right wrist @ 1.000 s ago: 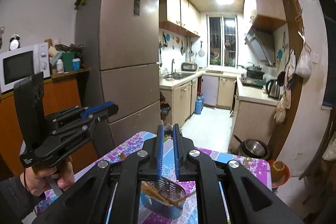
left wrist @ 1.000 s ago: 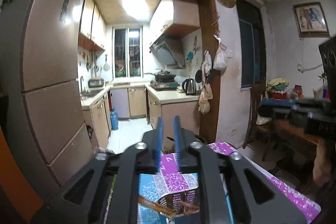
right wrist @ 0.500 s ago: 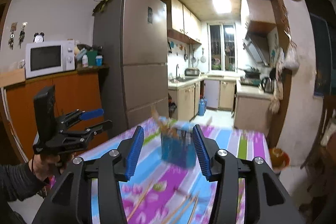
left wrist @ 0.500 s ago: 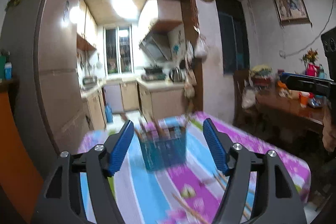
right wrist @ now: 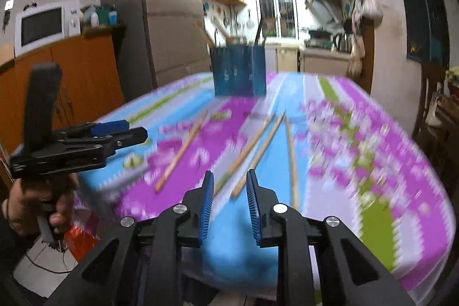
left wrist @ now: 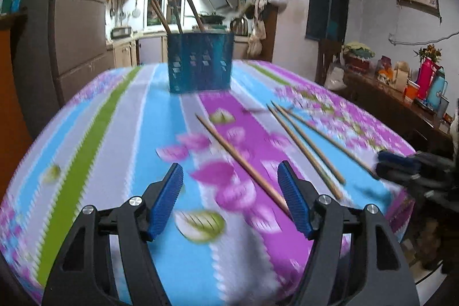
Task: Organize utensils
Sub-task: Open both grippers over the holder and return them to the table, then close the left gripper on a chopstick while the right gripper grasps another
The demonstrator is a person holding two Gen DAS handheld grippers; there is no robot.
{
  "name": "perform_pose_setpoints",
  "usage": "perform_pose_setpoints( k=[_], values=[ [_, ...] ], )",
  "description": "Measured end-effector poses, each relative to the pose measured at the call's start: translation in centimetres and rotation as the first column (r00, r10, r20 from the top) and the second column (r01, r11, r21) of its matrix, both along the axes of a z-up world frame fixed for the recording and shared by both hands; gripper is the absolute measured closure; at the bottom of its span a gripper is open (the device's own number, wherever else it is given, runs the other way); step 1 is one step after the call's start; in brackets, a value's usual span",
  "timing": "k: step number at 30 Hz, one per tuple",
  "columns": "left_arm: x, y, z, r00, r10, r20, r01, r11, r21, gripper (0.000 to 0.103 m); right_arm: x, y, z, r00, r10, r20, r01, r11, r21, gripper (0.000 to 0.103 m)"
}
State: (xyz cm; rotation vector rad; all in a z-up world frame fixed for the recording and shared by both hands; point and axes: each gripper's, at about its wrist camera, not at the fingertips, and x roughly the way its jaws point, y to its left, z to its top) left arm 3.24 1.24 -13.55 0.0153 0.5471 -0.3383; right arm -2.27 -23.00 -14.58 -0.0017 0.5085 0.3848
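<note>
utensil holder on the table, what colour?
Blue-teal, with small pale cut-out slots in its sides: the utensil holder shows best in the left wrist view.

No readable text, label, brand or number (frames motion-blurred).

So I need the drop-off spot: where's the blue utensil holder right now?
The blue utensil holder stands upright at the table's far end in both views, beyond the loose chopsticks, kitchen doorway behind it.
</note>
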Motion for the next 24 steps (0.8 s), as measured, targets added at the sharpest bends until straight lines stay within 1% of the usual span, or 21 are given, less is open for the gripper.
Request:
perform_pose_setpoints(
  k=[1,4,10,12,14,18,23,24],
  values=[
    [-0.4,-0.4,-0.5,1.000,-0.007,-0.001,0.007,1.000,0.012,0.038,0.2,0.4,-0.9,1.000,-0.010,-0.007,0.010,1.000,-0.010,0.080],
    [-1.4,-1.5,-1.4,1.000,-0.024,0.002,0.024,0.999,0.043,0.037,0.7,1.0,-2.2,0.999,-0.032,-0.022,0.032,0.999,-0.004,0.083],
    [-1.9,-2.6,-2.7,0.999,-0.043,-0.008,0.043,0.997,0.063,0.038,2.1,1.5,-2.7,0.999,-0.051,-0.017,0.051,0.999,-0.018,0.086],
    [-1.8,-3.1,-3.0,0.999,-0.051,-0.014,0.051,0.997,0.064,0.038,2.3,1.4,-2.8,0.998,-0.060,-0.014,0.059,0.998,-0.028,0.090],
    [-1.8,-3.5,-3.1,0.998,-0.057,-0.015,0.057,0.996,0.066,0.038,2.4,1.3,-2.7,0.998,-0.067,-0.014,0.067,0.997,-0.033,0.093],
    [-2.2,-4.2,-3.4,0.998,-0.069,-0.005,0.069,0.995,0.078,0.038,1.9,0.5,-2.6,0.996,-0.086,-0.013,0.086,0.995,-0.043,0.093],
    [-2.7,-5.0,-3.6,0.997,-0.078,0.018,0.076,0.994,0.084,0.038,1.6,-0.1,-2.7,0.996,-0.086,-0.006,0.086,0.996,-0.029,0.093],
    [-2.8,-5.3,-3.6,0.996,-0.082,0.024,0.080,0.993,0.084,0.041,1.7,-0.2,-2.8,0.996,-0.084,-0.005,0.083,0.996,-0.020,0.093]
  ],
)
